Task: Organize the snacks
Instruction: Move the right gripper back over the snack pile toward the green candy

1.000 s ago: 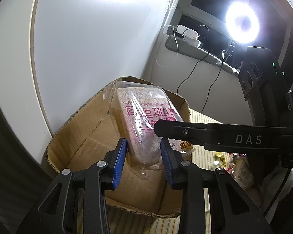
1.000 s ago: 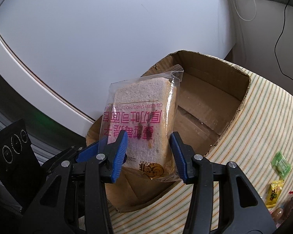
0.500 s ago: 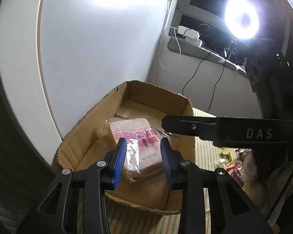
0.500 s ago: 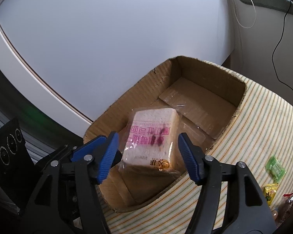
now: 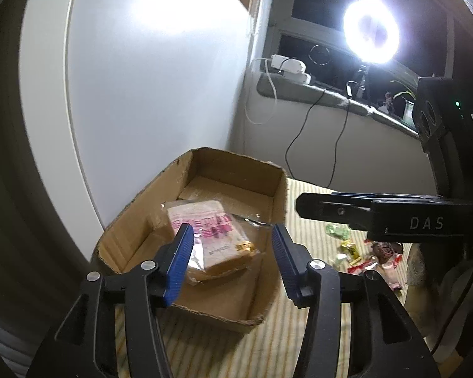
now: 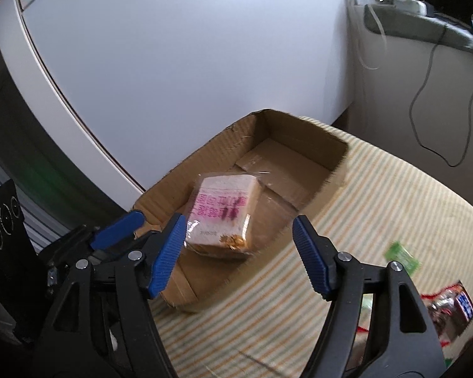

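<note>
The bagged bread [image 5: 209,236] now lies flat inside the cardboard box [image 5: 205,310], both the left gripper [image 5: 230,260] and right gripper [image 6: 239,253] having just spread their fingers apart with nothing held, while several small snack packets [image 5: 367,253] wait loose on the striped table [image 6: 378,208] beside it.

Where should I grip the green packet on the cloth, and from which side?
The green packet lies flat on the striped cloth, apart from the box. Best guess: come from above with the right tool, now open, and pinch across its short width at the middle; its thin edges give little hold.
</note>
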The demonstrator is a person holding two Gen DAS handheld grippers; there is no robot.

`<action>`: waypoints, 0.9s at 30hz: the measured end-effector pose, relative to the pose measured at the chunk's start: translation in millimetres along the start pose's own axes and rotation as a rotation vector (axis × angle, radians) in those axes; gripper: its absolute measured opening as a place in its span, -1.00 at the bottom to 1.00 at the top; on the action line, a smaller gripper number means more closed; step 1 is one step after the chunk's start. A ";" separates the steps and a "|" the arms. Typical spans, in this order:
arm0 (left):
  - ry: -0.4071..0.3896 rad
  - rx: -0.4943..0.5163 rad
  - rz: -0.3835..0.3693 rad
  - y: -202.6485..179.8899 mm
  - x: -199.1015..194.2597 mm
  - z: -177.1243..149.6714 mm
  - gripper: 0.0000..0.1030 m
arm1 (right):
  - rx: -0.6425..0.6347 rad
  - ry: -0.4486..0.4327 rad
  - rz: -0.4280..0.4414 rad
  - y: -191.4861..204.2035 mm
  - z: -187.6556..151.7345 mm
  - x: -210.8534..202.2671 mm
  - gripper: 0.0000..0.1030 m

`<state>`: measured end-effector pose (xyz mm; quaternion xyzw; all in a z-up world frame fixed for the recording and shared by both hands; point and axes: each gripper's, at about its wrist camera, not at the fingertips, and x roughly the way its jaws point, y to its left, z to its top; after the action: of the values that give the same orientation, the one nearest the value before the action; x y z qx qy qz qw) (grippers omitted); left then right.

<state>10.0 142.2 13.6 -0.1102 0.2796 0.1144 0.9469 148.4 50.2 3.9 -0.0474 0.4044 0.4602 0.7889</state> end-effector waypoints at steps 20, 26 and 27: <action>0.029 0.070 -0.119 -65.0 -9.4 -24.5 0.13 | 0.080 -0.110 -0.246 -88.8 -71.8 -122.7 0.78; 0.077 0.081 -0.172 -88.9 0.4 -37.4 0.13 | 0.155 -0.118 -0.314 -129.8 -104.3 -154.5 0.78; 0.086 0.082 -0.181 -92.4 2.1 -39.4 0.13 | 0.166 -0.116 -0.330 -137.6 -111.0 -159.7 0.78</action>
<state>17.6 44.1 -6.5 -0.1007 0.3133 0.0121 0.9442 147.8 -188.0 -2.4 -0.0212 0.3814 0.2915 0.8770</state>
